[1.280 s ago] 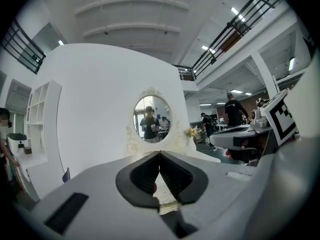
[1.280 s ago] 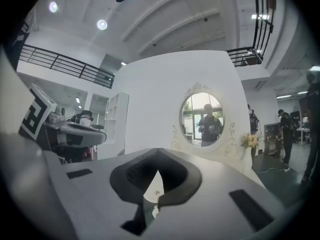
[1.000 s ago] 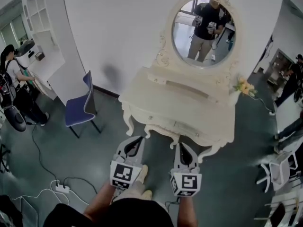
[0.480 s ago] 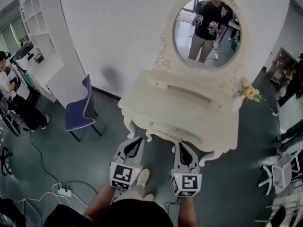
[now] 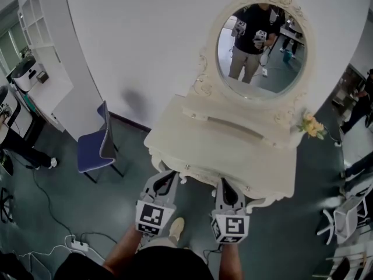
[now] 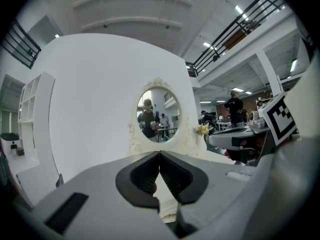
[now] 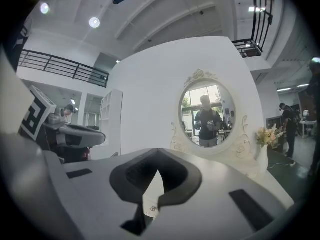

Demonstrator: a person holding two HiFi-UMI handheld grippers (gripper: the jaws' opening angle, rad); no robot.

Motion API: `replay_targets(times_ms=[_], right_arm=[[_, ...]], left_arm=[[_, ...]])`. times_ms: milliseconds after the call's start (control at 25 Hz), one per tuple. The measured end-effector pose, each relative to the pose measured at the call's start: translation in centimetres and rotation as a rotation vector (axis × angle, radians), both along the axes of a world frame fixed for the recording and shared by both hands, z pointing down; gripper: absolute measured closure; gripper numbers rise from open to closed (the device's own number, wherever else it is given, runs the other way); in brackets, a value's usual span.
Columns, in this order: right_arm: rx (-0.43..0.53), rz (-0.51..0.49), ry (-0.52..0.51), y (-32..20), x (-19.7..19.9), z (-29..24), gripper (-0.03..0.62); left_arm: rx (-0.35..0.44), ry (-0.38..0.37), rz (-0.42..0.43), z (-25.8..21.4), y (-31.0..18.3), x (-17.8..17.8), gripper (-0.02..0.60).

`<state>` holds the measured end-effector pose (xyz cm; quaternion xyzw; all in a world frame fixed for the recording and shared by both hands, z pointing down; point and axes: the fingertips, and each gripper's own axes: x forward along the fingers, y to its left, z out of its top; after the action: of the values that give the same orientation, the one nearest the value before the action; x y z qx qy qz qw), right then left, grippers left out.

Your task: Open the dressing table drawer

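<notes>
Along the front of the cream dressing table (image 5: 221, 144), the drawer (image 5: 204, 172) sits unopened. The person has stepped closer, bringing the left claw (image 5: 171, 174) and right claw (image 5: 224, 183), both clenched and empty, up to its edge below the mirror (image 5: 262, 48).

A cream-white carved dressing table (image 5: 233, 136) stands at the centre against a white wall. Its oval mirror (image 5: 262, 48), at upper right, reflects a person in a dark top. The table's long drawer front (image 5: 203, 172) faces the lower middle of the frame. There the left gripper (image 5: 169, 174) and right gripper (image 5: 225, 183) point at it side by side; contact cannot be told. A blue chair (image 5: 93, 150) stands at left on the dark green floor (image 5: 116, 203). Pale yellow flowers (image 5: 313, 125) sit at the table's right end.
</notes>
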<state>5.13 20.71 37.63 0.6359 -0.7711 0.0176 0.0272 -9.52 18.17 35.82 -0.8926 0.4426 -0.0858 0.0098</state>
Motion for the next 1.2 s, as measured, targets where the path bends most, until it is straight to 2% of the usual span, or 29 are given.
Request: replay_targets(times_ms=[680,1200], right_arm=[[-0.015,0.043,0.033,-10.2,-2.1,0.0,0.597],[-0.029,0.084,0.042,-12.9,-1.8,1.0,0.596]], left_arm=[[-0.007,0.029,0.021,0.7,-11.0,-2.5,0.578],[-0.017,0.040,0.048,1.8,-14.9,-2.2,0.578]])
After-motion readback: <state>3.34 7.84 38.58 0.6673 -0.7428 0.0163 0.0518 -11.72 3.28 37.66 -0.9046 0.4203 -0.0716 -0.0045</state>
